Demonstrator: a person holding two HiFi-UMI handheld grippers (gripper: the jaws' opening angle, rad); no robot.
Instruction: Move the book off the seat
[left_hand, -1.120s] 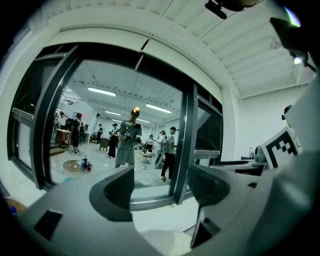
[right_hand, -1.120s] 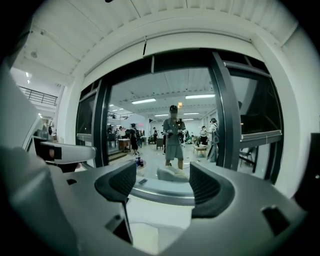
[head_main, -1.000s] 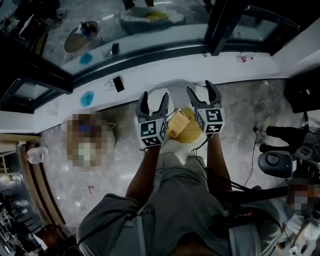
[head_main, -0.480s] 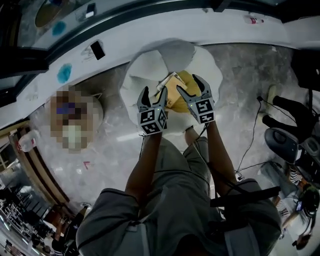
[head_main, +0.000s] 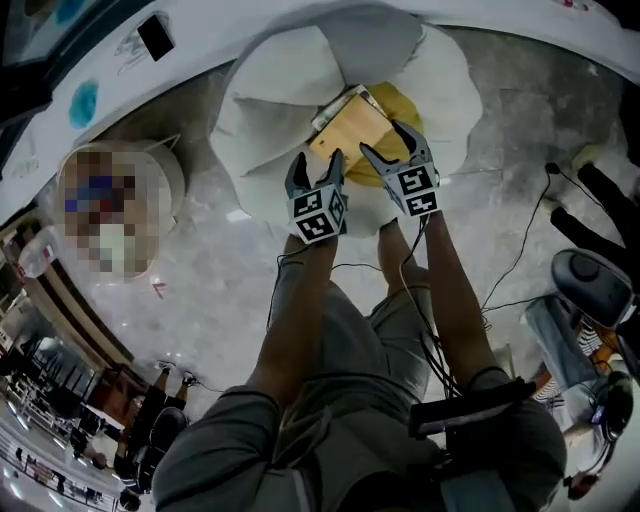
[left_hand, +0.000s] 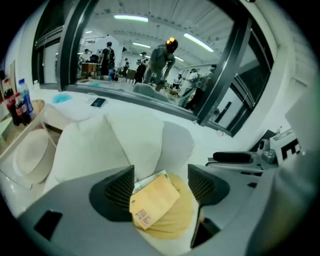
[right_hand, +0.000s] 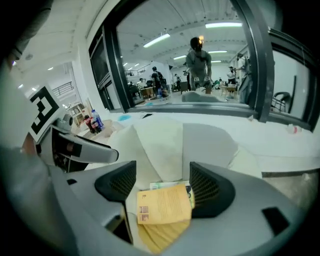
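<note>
The book (head_main: 350, 128) sits on the yellow cushion (head_main: 408, 100) of the white seat (head_main: 270, 100), upper centre of frame. Your left tool (head_main: 317, 168) and right tool (head_main: 392, 148) are both spread, empty. Likely thin, light, slightly floppy: pinch its near edge deep.

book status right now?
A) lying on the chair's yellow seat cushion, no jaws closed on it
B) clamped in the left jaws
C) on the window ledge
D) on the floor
A: the book lies flat on the yellow cushion, and the left gripper and right gripper both have their jaws apart, not pressing it.
</note>
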